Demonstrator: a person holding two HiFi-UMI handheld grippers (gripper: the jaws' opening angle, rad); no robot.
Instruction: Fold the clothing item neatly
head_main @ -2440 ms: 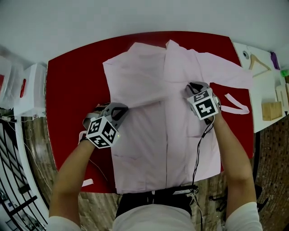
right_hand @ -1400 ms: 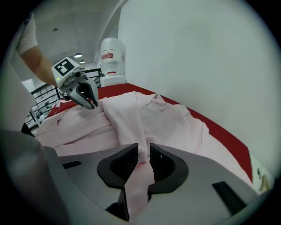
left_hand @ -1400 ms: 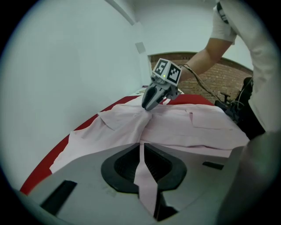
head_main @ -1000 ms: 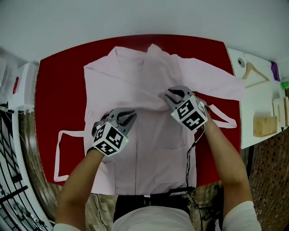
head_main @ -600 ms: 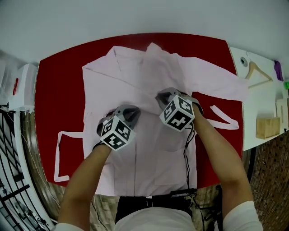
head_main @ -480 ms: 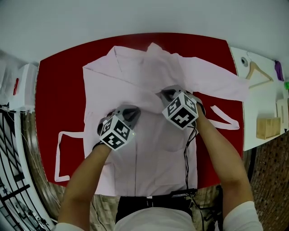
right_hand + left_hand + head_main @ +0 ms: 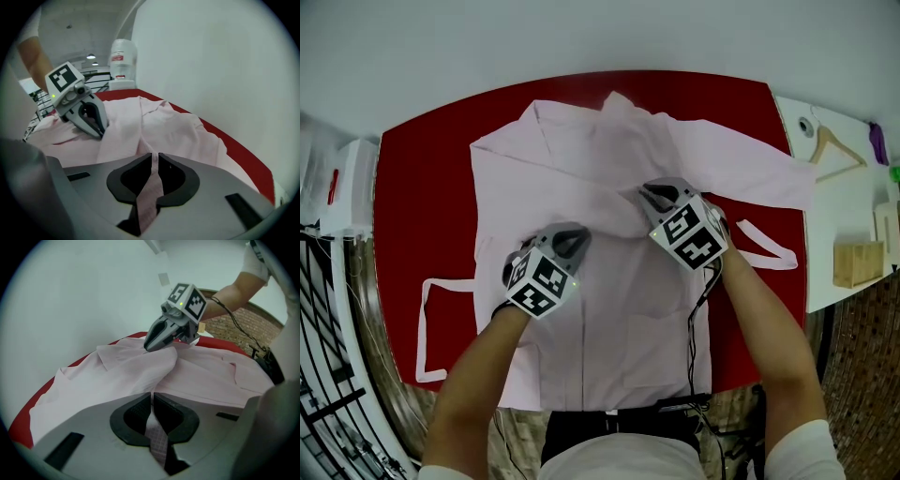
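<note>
A red worktop [image 7: 431, 187] with a curved far edge spreads out before a plain pale wall [image 7: 581, 37]. Right of the right claw [image 7: 654, 194] stands a white side table [image 7: 848, 216] carrying a wooden clothes hanger [image 7: 830, 148] and a wooden block [image 7: 853, 264], with brown brickwork [image 7: 862, 375] nearer the person. Left of the left claw [image 7: 574, 236] sit white boxes [image 7: 352, 187] and a black metal rack [image 7: 328, 412].
</note>
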